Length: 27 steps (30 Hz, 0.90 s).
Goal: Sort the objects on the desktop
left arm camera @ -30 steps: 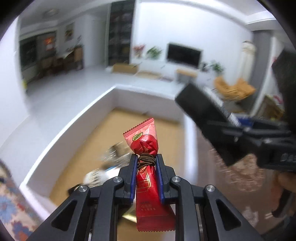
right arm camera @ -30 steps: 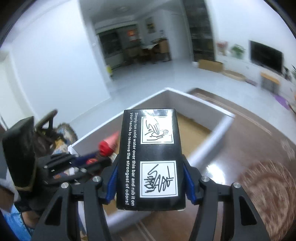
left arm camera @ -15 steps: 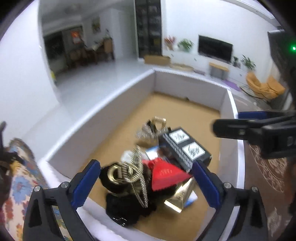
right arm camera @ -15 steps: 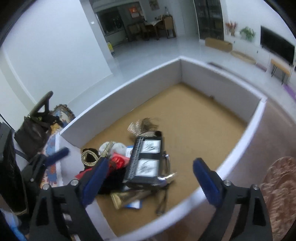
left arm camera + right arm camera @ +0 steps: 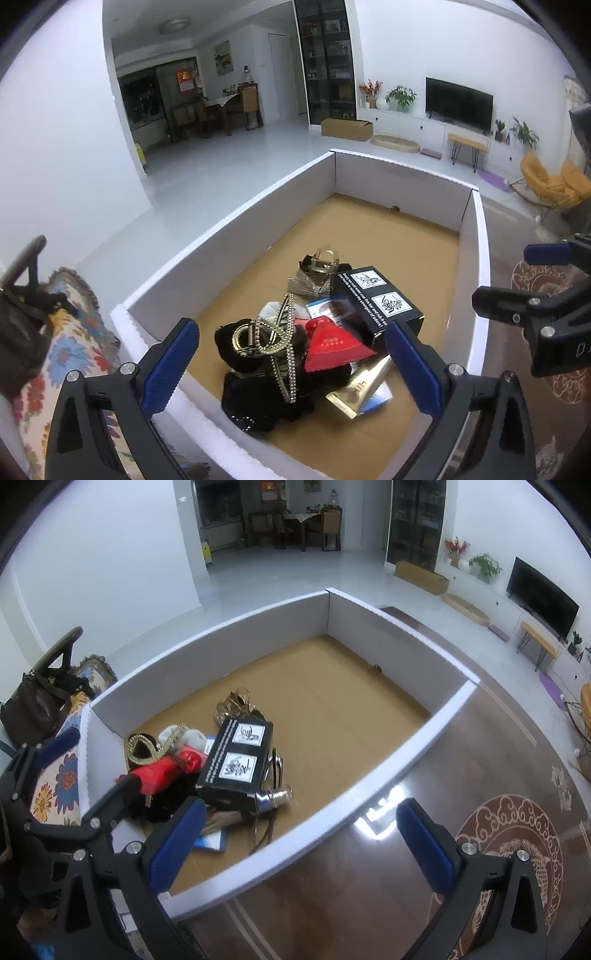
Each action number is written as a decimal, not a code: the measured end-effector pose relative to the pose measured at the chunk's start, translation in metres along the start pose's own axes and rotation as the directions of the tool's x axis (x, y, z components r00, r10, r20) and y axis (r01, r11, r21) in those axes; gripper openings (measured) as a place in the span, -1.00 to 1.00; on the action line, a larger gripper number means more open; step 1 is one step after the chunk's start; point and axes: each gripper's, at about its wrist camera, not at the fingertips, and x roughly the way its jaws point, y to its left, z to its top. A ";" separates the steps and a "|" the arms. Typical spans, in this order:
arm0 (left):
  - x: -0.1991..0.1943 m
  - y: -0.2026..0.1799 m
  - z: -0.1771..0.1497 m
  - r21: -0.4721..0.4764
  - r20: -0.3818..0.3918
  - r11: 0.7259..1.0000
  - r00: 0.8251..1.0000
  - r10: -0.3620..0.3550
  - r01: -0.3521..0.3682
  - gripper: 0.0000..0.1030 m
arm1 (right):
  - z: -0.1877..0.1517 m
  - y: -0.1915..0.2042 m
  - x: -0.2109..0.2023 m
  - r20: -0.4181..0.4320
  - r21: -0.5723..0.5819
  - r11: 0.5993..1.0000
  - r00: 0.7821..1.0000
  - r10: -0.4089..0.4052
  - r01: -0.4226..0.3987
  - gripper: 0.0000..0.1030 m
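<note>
A white-walled box (image 5: 236, 221) with a brown cardboard floor holds a pile of small things. On the pile lie a red snack packet (image 5: 332, 347), a black carton with white pictures (image 5: 376, 306), a gold hair clip (image 5: 273, 332) and a gold tube (image 5: 362, 384). My left gripper (image 5: 291, 362) is open and empty above the pile's near side. My right gripper (image 5: 299, 838) is open and empty over the box's near wall (image 5: 332, 805). The carton (image 5: 236, 760) and red packet (image 5: 162, 771) also show in the right wrist view.
A dark wooden table (image 5: 461, 775) with an inlaid round pattern lies right of the box. A flowered cloth (image 5: 70, 354) and a brown handbag (image 5: 33, 709) lie left of it. The box's far half (image 5: 388, 229) shows bare floor.
Both grippers opened. The red packet left my left gripper and the black carton left my right gripper; both now lie on the pile in the box. Both grippers pulled back.
</note>
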 end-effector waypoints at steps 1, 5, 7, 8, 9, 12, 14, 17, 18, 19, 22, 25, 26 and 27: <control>-0.001 -0.001 0.000 0.009 0.003 1.000 1.000 0.007 -0.007 0.99 | -0.001 0.001 0.003 -0.002 0.003 1.000 1.000 0.000 0.000 1.00; -0.005 0.000 -0.002 0.014 0.006 0.999 1.000 0.031 -0.031 0.99 | -0.003 0.001 0.006 -0.006 0.009 1.000 1.000 0.001 -0.001 1.00; -0.004 0.002 -0.001 0.006 -0.014 1.000 1.000 0.021 -0.021 0.99 | -0.002 0.003 0.008 -0.006 0.008 1.000 1.000 0.003 -0.003 1.00; -0.005 0.004 -0.001 0.004 -0.019 1.000 1.000 0.021 -0.021 0.99 | -0.002 0.003 0.009 -0.006 0.007 1.000 1.000 0.003 -0.003 1.00; -0.007 0.007 -0.001 -0.001 -0.020 1.000 1.000 0.021 -0.021 0.99 | -0.001 0.004 0.010 -0.006 0.009 1.000 1.000 0.005 -0.005 1.00; -0.011 0.016 0.000 -0.025 -0.015 0.999 1.000 0.020 -0.021 0.99 | 0.000 0.007 0.013 -0.008 0.013 1.000 1.000 0.001 -0.001 1.00; -0.013 0.021 0.002 -0.040 -0.026 0.999 1.000 -0.002 0.001 0.99 | 0.000 0.009 0.014 -0.009 0.013 1.000 1.000 0.005 -0.005 1.00; -0.016 0.027 0.006 -0.057 -0.036 0.997 0.998 -0.049 0.047 0.99 | -0.001 0.014 0.016 -0.014 0.001 1.000 1.000 0.003 -0.003 1.00; -0.018 0.029 0.007 -0.062 -0.036 0.996 0.998 -0.059 0.057 0.99 | -0.001 0.016 0.017 -0.013 -0.006 1.000 1.000 0.002 -0.003 1.00; -0.020 0.030 0.008 -0.068 -0.037 0.996 0.997 -0.067 0.065 0.99 | -0.001 0.017 0.017 -0.013 -0.010 1.000 1.000 0.003 -0.003 1.00; -0.021 0.034 0.010 -0.101 -0.046 0.990 0.993 -0.105 0.100 1.00 | 0.000 0.017 0.018 -0.016 -0.014 1.000 1.000 0.005 -0.006 1.00; -0.018 0.040 0.011 -0.182 -0.064 0.970 0.982 -0.178 0.164 1.00 | 0.001 0.018 0.017 -0.013 -0.020 1.000 1.000 0.001 -0.001 1.00; -0.017 0.042 0.011 -0.205 -0.065 0.965 0.981 -0.182 0.166 1.00 | 0.001 0.018 0.017 -0.013 -0.021 1.000 1.000 0.001 -0.001 1.00; -0.017 0.043 0.012 -0.223 -0.062 0.961 0.981 -0.183 0.165 1.00 | 0.002 0.019 0.017 -0.012 -0.022 1.000 1.000 0.002 -0.002 1.00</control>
